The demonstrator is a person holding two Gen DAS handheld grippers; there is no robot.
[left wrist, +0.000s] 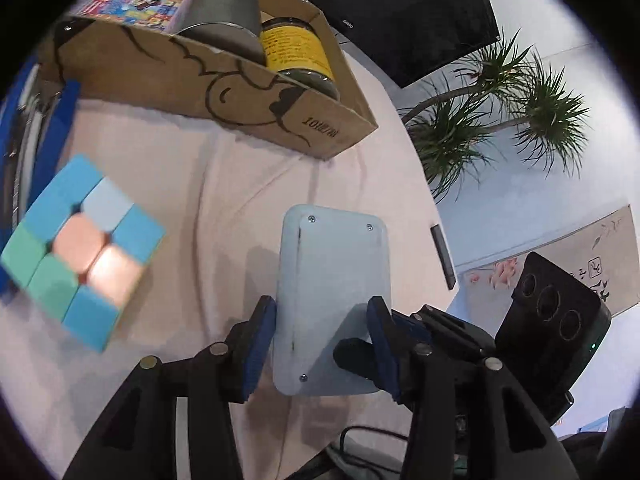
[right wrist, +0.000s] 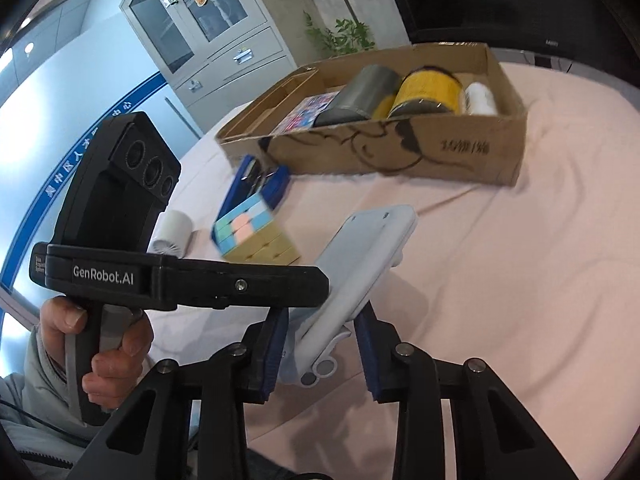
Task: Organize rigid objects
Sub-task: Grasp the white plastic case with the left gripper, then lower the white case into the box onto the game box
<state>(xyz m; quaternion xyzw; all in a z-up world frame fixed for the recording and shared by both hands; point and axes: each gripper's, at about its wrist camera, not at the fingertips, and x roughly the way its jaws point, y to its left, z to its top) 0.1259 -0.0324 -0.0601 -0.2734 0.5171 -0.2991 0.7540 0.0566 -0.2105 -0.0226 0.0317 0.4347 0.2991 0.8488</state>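
The left gripper (left wrist: pixel 322 308) has its jaws pinching the white stand (left wrist: pixel 334 264) by its two long edges, low on the body, so most of the stand sticks out ahead of the jaws, clear of the counter (left wrist: pixel 224 184). The right gripper (right wrist: pixel 320 316) has its jaws on either side of the stand's hinged foot end. I cannot tell whether they press on it or only flank it, since the near pad looks close and the far one is hard to read.

The box (left wrist: pixel 240 92) lies ahead of the left jaws and off to their left, with a grey can (left wrist: pixel 224 12) and a yellow jar (left wrist: pixel 296 46) already filling its near end. The cube (left wrist: pixel 80 252) sits left of the left jaws, on the counter.

The step in hand looks like a two-gripper carry or handover of the stand toward the box. To do it well, one grip should be firm before the other lets go — the stand is smooth and flat, and could swivel between the pads. Keep it level, bring it over the box wall rather than against it, and aim for the free space beside the can, setting it down flat before the jaws spread.
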